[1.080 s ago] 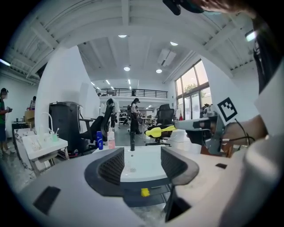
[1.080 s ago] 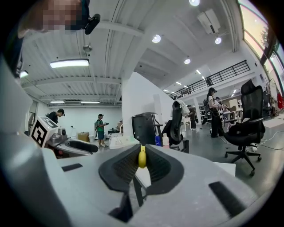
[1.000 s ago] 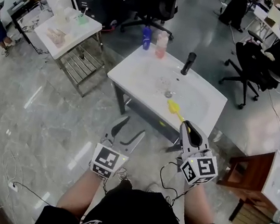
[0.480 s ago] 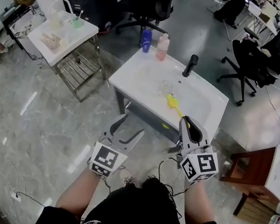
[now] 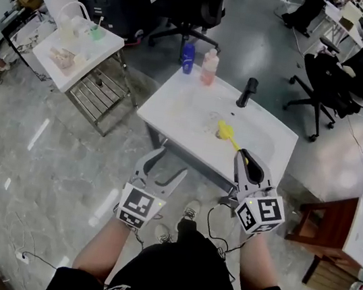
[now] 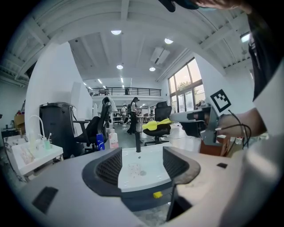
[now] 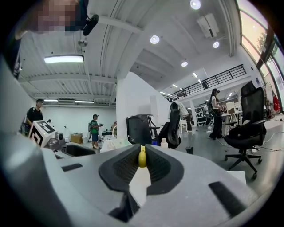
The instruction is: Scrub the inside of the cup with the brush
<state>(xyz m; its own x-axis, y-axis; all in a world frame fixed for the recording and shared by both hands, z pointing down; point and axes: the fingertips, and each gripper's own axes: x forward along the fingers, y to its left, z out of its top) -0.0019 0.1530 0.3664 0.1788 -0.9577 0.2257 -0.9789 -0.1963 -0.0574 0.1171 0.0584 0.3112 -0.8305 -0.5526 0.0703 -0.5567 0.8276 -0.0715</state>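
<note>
The white sink table point(image 5: 174, 102) stands ahead of me with a black tap point(image 5: 246, 92) at its back. A small clear object point(image 6: 132, 168), probably the cup, lies in the basin by the drain. My right gripper point(image 5: 244, 159) is shut on the handle of a yellow brush point(image 5: 226, 134), whose head points out over the sink's front edge. In the right gripper view the brush point(image 7: 142, 157) shows end-on between the closed jaws. My left gripper point(image 5: 170, 165) hangs short of the sink, open; its jaws have just been opening and hold nothing. The sink point(image 6: 142, 170) shows between them.
A blue bottle point(image 5: 188, 54) and a pink bottle point(image 5: 209, 67) stand at the sink's back edge. A white side table point(image 5: 80, 50) with a metal rack point(image 5: 101, 91) is at the left. Office chairs point(image 5: 328, 82) and a wooden stand point(image 5: 332, 226) are at the right.
Both grippers have moved forward together and the sink table now lies closer to them. The brush stays in the right gripper. The left jaws stand open as before.
</note>
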